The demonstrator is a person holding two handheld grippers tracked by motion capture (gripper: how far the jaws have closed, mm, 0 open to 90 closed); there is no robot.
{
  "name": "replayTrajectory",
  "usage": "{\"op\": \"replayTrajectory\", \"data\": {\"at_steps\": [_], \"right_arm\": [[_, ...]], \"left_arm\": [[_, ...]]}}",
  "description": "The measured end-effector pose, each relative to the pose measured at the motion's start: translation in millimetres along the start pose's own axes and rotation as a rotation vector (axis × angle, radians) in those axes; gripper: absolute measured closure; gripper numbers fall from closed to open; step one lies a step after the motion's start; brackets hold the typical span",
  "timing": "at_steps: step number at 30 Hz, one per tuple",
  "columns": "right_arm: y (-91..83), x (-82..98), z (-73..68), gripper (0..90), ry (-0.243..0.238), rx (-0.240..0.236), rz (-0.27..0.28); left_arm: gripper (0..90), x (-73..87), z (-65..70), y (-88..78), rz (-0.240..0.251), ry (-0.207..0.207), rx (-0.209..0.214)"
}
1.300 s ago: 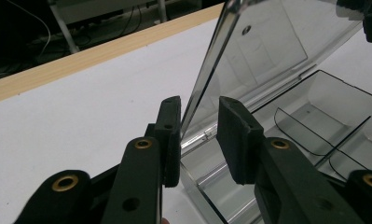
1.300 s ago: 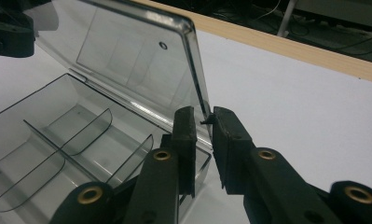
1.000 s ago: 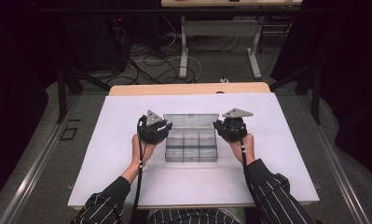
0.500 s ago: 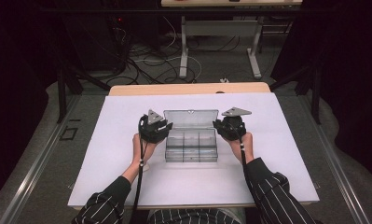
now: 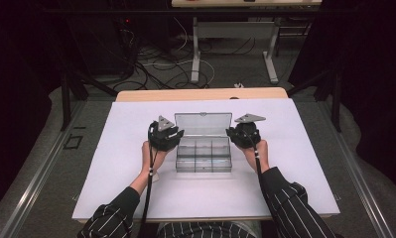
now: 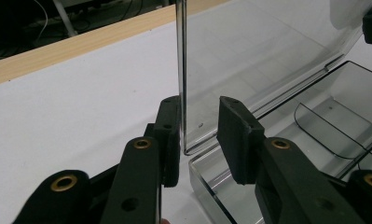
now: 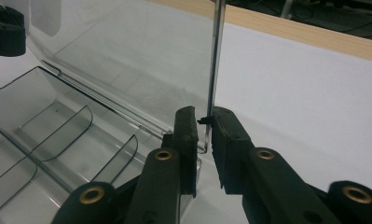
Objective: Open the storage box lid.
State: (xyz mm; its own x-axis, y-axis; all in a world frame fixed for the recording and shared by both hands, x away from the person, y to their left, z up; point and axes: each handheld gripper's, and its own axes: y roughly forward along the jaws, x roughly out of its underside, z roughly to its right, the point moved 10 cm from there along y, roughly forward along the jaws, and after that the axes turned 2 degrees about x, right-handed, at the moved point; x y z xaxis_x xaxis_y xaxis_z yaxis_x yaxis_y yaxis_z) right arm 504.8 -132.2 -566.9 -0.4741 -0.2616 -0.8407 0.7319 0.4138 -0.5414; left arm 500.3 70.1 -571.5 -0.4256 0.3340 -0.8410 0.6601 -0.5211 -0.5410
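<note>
A clear plastic compartment box (image 5: 203, 157) sits mid-table, its lid (image 5: 203, 123) raised upright at the back. My left gripper (image 5: 165, 134) is at the lid's left edge. In the left gripper view the jaws (image 6: 197, 140) straddle the lid edge (image 6: 181, 70): one pad touches it and the other stands well off, so the gripper is open. My right gripper (image 5: 244, 134) is at the lid's right edge. In the right gripper view its jaws (image 7: 203, 137) bracket the lid edge (image 7: 212, 70) with a narrow gap left. The compartments (image 7: 58, 135) look empty.
The white table top (image 5: 111, 163) spreads wide around the box, with a wooden strip (image 5: 200, 94) along its far edge. Beyond it are desk legs and cables on the dark floor (image 5: 185, 59).
</note>
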Motion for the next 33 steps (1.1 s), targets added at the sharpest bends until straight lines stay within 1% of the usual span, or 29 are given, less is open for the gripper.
{"op": "replayTrajectory", "data": {"at_steps": [1, 3, 4, 6, 8, 10, 15, 16, 18, 20, 21, 22, 23, 24, 26, 28, 29, 31, 32, 33], "right_arm": [[0.5, 0.3, -0.9, 80.8, 0.007, -0.006, -0.003], [2.3, 1.3, 0.3, 80.8, -0.002, 0.000, -0.008], [2.9, 1.8, -0.4, 80.9, 0.003, -0.003, -0.011], [3.7, 2.2, 0.3, 80.9, 0.003, 0.002, -0.014], [4.7, 2.1, 0.3, 80.9, 0.002, -0.003, -0.013], [5.6, 2.5, 1.4, 80.9, -0.011, 0.000, -0.013], [7.9, 2.0, 1.7, 81.0, -0.006, 0.005, -0.008], [8.1, 2.5, 2.0, 81.0, -0.009, 0.005, -0.014], [8.2, 2.5, 1.9, 81.0, -0.005, 0.001, -0.017], [9.1, 2.8, 2.4, 81.2, -0.014, 0.000, -0.020], [9.7, 2.9, 3.2, 81.2, -0.013, 0.006, -0.021], [10.5, 3.8, 3.4, 81.2, -0.014, 0.004, -0.025], [11.3, 4.4, 3.4, 81.2, -0.013, 0.003, -0.029], [11.9, 5.1, 3.8, 81.1, -0.014, 0.007, -0.033], [13.3, 5.6, 4.1, 81.2, -0.010, 0.006, -0.034], [14.0, 6.2, 4.5, 81.1, -0.021, 0.009, -0.040], [14.1, 6.6, 4.7, 80.5, -0.024, 0.012, -0.044], [13.7, 7.4, 6.1, 76.4, -0.038, 0.021, -0.053], [13.0, 7.8, 5.9, 73.5, -0.038, 0.020, -0.058], [12.0, 7.9, 6.5, 70.2, -0.041, 0.021, -0.061]], "left_arm": [[69.3, 0.4, -0.6, 1.1, 0.001, 0.001, -0.002], [68.3, 2.0, -0.8, 2.2, -0.008, 0.001, 0.006], [67.8, 2.3, -0.8, 2.5, -0.010, -0.001, 0.011], [67.8, 2.5, -1.2, 3.2, -0.008, -0.010, 0.011], [67.8, 2.8, -1.7, 3.9, -0.008, -0.011, 0.014], [67.6, 3.3, -2.1, 4.2, -0.013, -0.008, 0.013], [67.2, 3.9, -3.0, 5.6, -0.018, -0.006, 0.007], [67.2, 4.0, -3.3, 6.0, -0.019, -0.005, 0.005], [67.2, 3.8, -3.9, 6.8, -0.018, -0.012, 0.015], [67.2, 6.3, -6.0, 8.1, -0.034, -0.027, 0.022], [67.2, 8.1, -6.7, 8.9, -0.046, -0.029, 0.024], [67.2, 8.8, -6.6, 10.2, -0.048, -0.028, 0.029], [67.2, 10.3, -5.9, 10.5, -0.061, -0.030, 0.029], [67.2, 9.6, -5.6, 11.7, -0.056, -0.021, 0.029], [67.1, 10.1, -6.0, 12.3, -0.066, -0.016, 0.019], [67.1, 9.8, -6.2, 14.0, -0.059, -0.023, 0.022], [67.2, 10.5, -7.4, 14.0, -0.065, -0.016, 0.017], [65.3, 12.0, -8.3, 13.1, -0.072, -0.021, 0.017], [64.1, 11.9, -8.5, 12.1, -0.071, -0.023, 0.019], [61.1, 12.2, -9.4, 10.4, -0.079, -0.021, 0.012]]}}
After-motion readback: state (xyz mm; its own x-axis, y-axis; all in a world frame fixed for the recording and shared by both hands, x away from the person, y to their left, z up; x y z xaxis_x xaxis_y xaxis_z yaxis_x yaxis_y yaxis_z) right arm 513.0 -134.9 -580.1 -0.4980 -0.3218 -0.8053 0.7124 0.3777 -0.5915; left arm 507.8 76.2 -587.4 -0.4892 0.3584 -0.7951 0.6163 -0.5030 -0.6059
